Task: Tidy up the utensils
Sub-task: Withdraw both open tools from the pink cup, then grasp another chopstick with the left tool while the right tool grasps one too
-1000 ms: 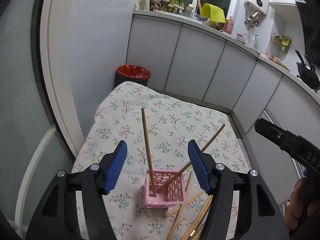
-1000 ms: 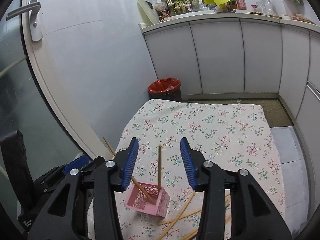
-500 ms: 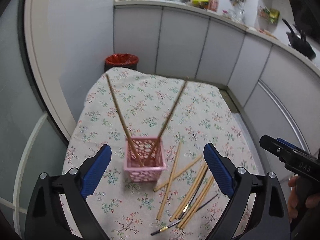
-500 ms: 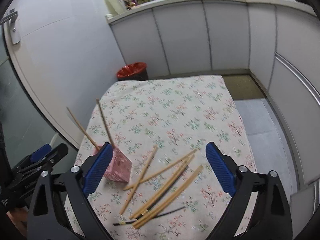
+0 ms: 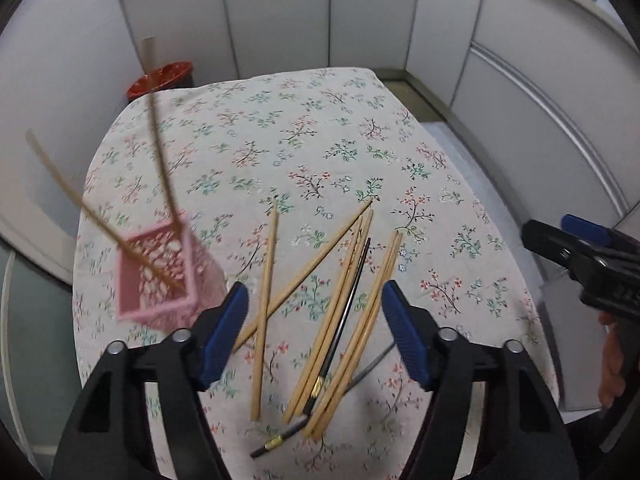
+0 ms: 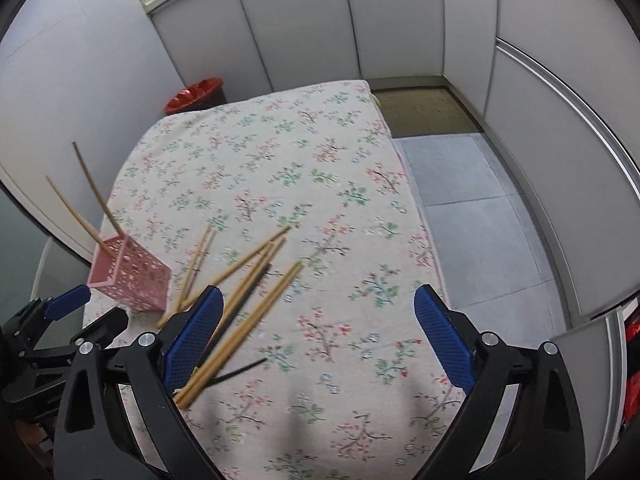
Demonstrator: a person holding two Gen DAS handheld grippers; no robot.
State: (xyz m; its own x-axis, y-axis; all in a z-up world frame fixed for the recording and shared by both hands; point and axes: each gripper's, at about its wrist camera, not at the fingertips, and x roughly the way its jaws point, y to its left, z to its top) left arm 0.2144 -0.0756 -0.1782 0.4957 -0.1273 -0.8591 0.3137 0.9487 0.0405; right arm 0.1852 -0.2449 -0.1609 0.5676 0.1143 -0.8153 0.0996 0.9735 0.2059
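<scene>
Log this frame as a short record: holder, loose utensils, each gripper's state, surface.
holder: pink basket, two chopsticks standing in it
loose utensils: wooden chopsticks and a dark pair, lying on the cloth
left gripper: open, empty, jaws just closing
right gripper: open wide, empty
surface: floral tablecloth

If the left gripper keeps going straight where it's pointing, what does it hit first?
Most likely the loose chopsticks lying on the tablecloth, which sit between the open left gripper fingers; depth is uncertain.
</scene>
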